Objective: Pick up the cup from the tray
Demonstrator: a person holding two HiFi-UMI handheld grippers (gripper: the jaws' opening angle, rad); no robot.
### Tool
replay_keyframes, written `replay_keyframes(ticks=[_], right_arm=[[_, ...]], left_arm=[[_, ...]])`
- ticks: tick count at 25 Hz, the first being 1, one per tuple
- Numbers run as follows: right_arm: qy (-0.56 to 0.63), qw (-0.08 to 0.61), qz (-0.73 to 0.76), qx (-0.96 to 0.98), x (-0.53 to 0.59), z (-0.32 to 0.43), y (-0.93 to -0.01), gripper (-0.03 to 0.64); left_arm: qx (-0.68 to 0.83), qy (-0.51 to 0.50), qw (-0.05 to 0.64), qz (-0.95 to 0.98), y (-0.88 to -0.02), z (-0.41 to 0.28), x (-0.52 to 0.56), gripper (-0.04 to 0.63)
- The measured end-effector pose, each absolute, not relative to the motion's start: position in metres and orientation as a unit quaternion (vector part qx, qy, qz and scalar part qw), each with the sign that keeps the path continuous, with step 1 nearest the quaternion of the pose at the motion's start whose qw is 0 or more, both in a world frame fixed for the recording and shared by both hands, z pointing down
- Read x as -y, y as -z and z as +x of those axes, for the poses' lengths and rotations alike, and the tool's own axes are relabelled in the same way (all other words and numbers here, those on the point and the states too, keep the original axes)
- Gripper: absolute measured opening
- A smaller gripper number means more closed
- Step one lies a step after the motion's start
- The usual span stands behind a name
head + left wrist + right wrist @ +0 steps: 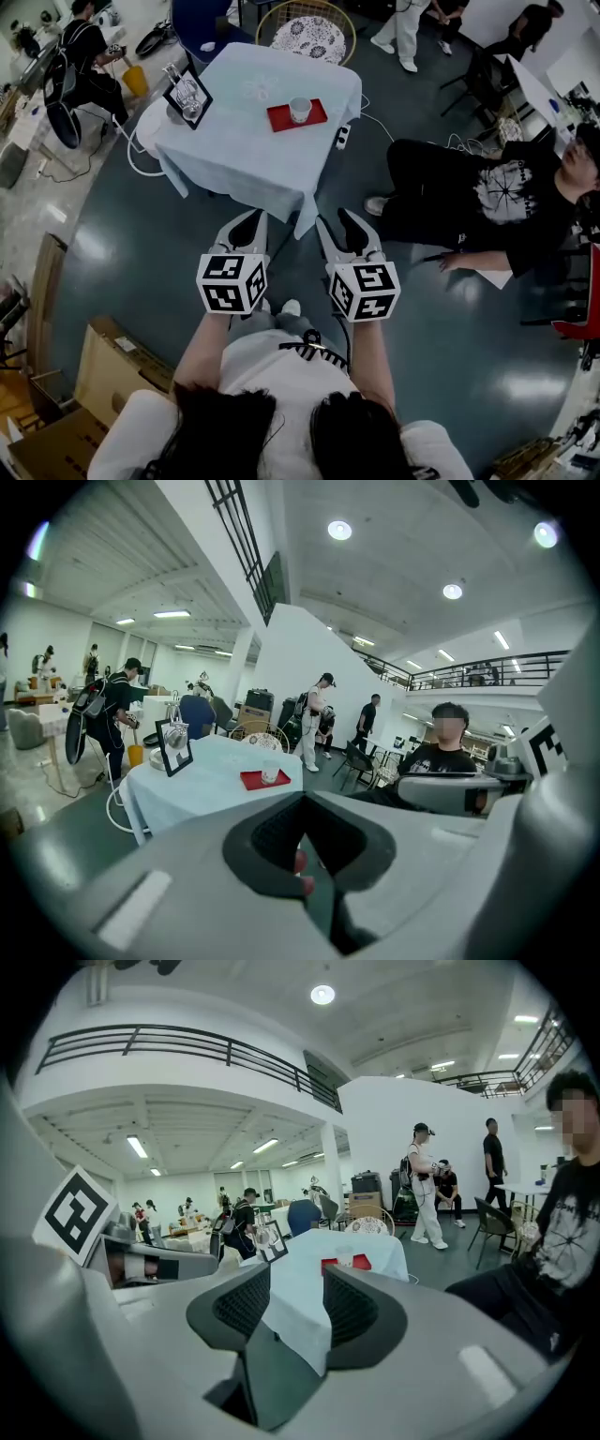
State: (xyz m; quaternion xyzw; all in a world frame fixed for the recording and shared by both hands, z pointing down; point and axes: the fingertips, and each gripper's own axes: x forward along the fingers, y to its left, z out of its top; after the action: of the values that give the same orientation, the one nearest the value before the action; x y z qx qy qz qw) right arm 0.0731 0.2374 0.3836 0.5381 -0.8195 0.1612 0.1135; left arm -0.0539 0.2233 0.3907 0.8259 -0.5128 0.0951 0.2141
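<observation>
We hold our left gripper with its jaws pressed together on nothing, and our right gripper with its jaws parted and empty. The cup stands on the red tray on the cloth-covered table, well apart from both.

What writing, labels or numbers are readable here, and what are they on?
No text here is readable.
Seated person's shirt: white print, too blurred to read.
Left cube and right cube: black-and-white square patterns, no letters.
</observation>
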Motion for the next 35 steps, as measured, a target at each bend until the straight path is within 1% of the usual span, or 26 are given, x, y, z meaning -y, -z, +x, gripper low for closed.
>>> replay_keyframes(ticks=[1, 5, 8, 12, 15, 22, 31, 35], right_arm=[[-0.161, 0.109, 0.532, 0.824, -0.237, 0.073, -0.382, 0.197], [-0.156, 0.098, 0.512, 0.839, -0.231, 0.074, -0.377, 0.265], [-0.145, 0.098, 0.504, 0.846, -0.229, 0.076, -0.376, 0.293], [-0.135, 0.096, 0.498, 0.851, -0.225, 0.077, -0.374, 0.312], [-0.131, 0.086, 0.496, 0.854, -0.218, 0.077, -0.370, 0.355], [-0.134, 0.066, 0.493, 0.857, -0.191, 0.068, -0.371, 0.366], [-0.143, 0.094, 0.489, 0.855, -0.145, 0.056, -0.389, 0.374], [-0.148, 0.073, 0.492, 0.855, -0.111, 0.054, -0.385, 0.406]], left_arm=[[0.515, -0.094, 0.214, 0.825, -0.390, -0.053, -0.223, 0.002], [0.523, -0.089, 0.210, 0.821, -0.389, -0.049, -0.220, 0.001], [0.527, -0.086, 0.211, 0.819, -0.390, -0.049, -0.220, 0.002], [0.534, -0.083, 0.212, 0.814, -0.391, -0.053, -0.214, 0.002], [0.538, -0.081, 0.207, 0.813, -0.389, -0.055, -0.207, 0.002], [0.529, -0.083, 0.198, 0.821, -0.391, -0.057, -0.175, 0.002], [0.514, -0.091, 0.212, 0.826, -0.400, -0.059, -0.126, 0.002], [0.514, -0.098, 0.211, 0.826, -0.407, -0.066, -0.089, 0.002]])
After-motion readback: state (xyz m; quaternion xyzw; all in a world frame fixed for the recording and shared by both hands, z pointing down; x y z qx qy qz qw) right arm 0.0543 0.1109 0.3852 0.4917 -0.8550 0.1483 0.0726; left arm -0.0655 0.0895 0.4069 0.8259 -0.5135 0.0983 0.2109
